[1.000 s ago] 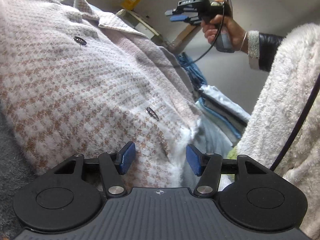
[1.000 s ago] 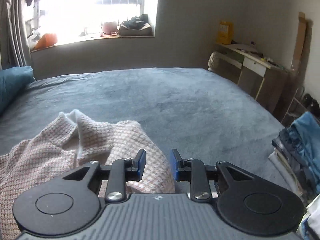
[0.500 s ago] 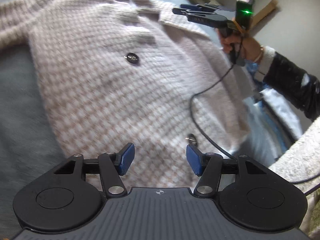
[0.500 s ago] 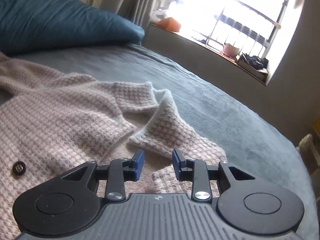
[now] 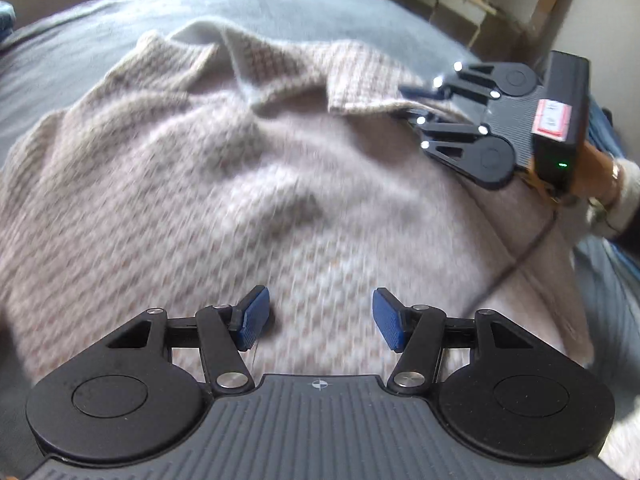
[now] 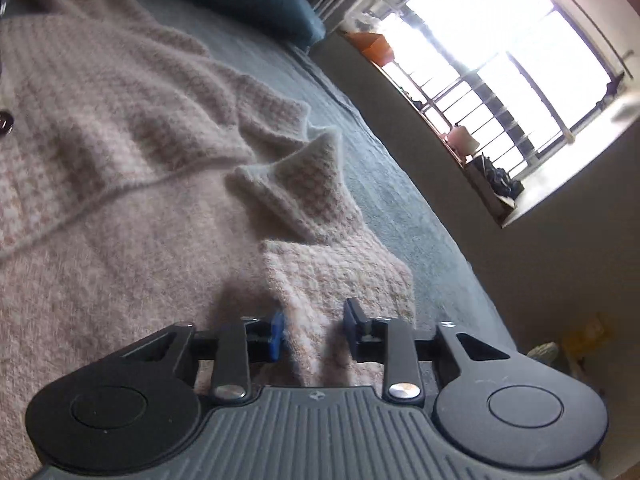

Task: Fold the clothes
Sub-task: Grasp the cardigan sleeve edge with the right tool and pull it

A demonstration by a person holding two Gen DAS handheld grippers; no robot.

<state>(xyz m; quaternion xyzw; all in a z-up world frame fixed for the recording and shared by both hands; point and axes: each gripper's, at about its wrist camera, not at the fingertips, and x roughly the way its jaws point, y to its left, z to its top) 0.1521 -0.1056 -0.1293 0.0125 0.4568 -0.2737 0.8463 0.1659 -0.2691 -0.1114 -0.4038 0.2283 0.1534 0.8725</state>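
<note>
Right gripper (image 6: 314, 326) now astride collar (image 6: 320, 276) (open)

Motion blur smears the cardigan (image 5: 280, 184) across the left wrist view — its weave unreadable near the fingers (image 5: 252, 316). The button (image 6: 6, 122) is cut by the right view's left edge (half showing); glare whites out the window (image 6: 520, 60).

I see a pink-and-white houndstooth knit cardigan (image 5: 248, 184) spread rumpled on the grey bed; its collar (image 6: 304, 184) lies at the far end, one point standing up. A dark button (image 6: 5, 122) shows at the left.
</note>
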